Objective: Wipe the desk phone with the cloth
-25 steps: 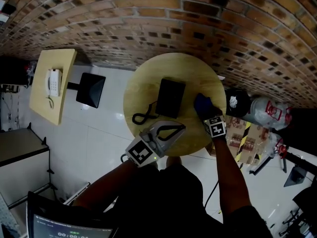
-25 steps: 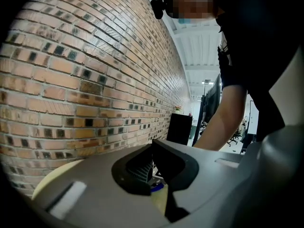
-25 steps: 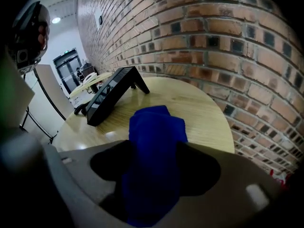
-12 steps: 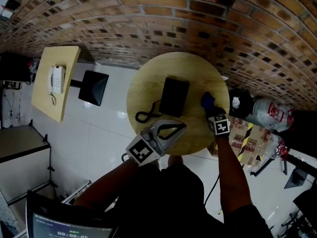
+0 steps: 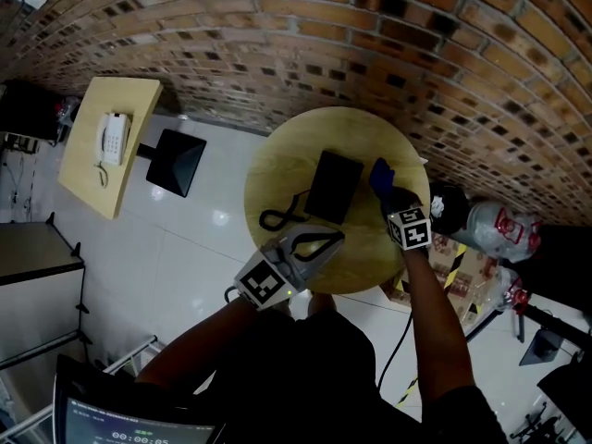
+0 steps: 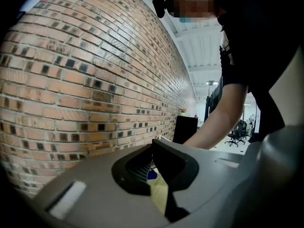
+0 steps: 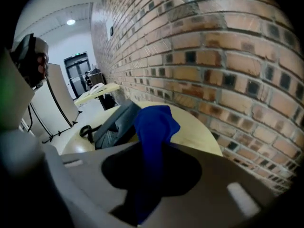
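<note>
My right claw (image 7: pixel 151 151), jaws just closing, pinches the cloth (image 7: pixel 154 120) by one fold; it could slip mid-wipe over the phone (image 7: pixel 116 122). Left claw (image 5: pixel 339 238) empty, seemingly shut.

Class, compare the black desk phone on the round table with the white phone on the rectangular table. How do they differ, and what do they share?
Colour: the black desk phone is dark, the white phone pale.
Place: the black desk phone lies on the round table, the white phone on the rectangular table, farther left in the head view.
Both lie flat on a pale wooden tabletop.
</note>
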The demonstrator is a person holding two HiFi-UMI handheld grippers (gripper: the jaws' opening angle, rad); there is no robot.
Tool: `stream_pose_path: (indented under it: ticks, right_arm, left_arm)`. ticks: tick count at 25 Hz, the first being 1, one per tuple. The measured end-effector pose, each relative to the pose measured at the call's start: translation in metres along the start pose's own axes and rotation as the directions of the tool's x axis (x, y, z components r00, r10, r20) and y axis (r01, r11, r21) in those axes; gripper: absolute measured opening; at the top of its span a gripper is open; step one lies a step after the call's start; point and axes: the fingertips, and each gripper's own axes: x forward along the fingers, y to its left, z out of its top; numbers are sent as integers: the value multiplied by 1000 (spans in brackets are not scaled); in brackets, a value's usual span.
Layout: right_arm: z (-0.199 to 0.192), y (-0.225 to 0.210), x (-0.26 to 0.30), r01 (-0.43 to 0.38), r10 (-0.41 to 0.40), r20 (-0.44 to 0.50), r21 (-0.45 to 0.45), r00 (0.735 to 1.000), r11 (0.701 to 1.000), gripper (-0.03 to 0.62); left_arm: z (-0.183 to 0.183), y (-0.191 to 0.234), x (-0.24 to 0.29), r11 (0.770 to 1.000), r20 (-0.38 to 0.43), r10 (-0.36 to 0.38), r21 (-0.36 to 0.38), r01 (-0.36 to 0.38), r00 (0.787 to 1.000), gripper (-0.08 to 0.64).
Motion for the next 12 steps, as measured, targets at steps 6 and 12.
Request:
stream_pose_path:
  ticks: [6,12]
  right_arm:
    - [75,46,29,-60,68,44,-166,997,984,91]
    - [67,82,64,-101,91,-49,-263,995,959,91]
  left_arm:
    - [1,10,-26,999,8,51,-2,-51,999,2]
    - [-4,20,-57,995,15,102,-14,-102,995,2]
